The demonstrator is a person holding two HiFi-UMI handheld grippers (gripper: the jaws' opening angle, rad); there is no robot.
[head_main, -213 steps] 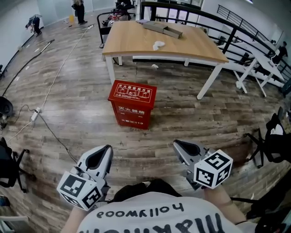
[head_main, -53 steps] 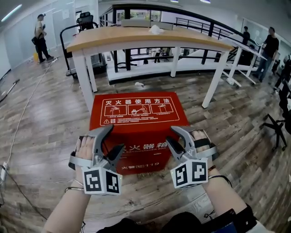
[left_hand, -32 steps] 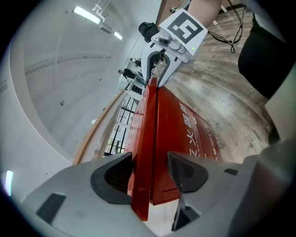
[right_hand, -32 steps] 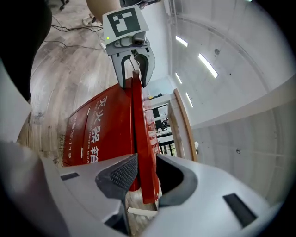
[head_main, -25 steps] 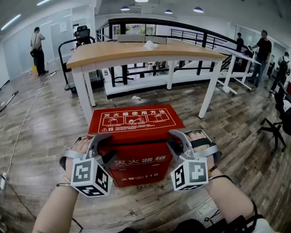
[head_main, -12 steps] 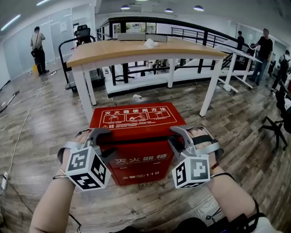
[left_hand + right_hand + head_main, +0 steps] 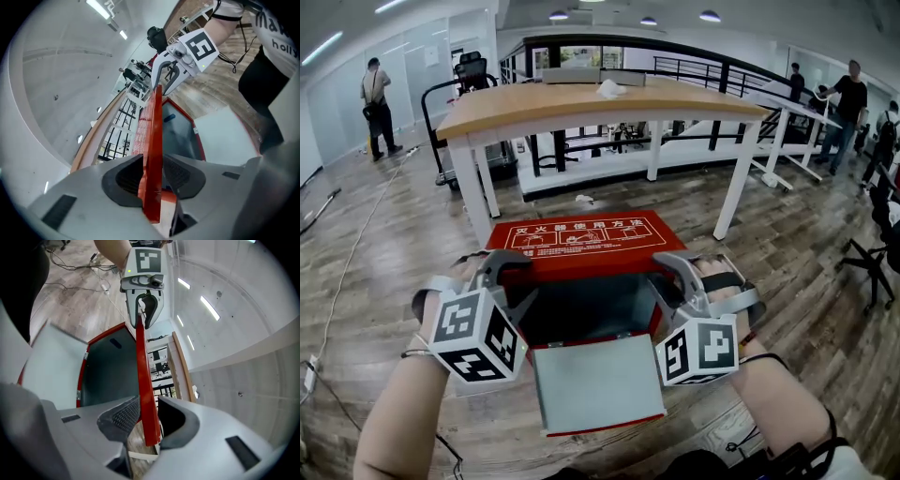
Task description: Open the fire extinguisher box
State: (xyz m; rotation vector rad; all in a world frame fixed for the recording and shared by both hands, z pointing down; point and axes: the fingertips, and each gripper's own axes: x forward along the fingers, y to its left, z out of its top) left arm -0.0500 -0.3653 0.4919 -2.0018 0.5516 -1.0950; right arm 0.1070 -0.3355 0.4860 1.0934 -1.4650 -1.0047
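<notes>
**Head view.** The fire extinguisher box [image 7: 581, 305] stands on the wood floor [image 7: 384, 281] in front of a table [image 7: 581, 98]. Its red lid [image 7: 581, 246], headed 灭火器使用方法 in white above three pictograms, is raised. The front panel [image 7: 598, 382] lies dropped forward with its grey inner face up. The left gripper [image 7: 517, 278] and right gripper [image 7: 661, 277] are at the lid's front corners.

**Left gripper view.** The jaws are closing, and the pads pinch the lid's red edge [image 7: 154, 136].

**Right gripper view.** The jaws are clamped on the same edge [image 7: 143, 376], at its other end.
</notes>
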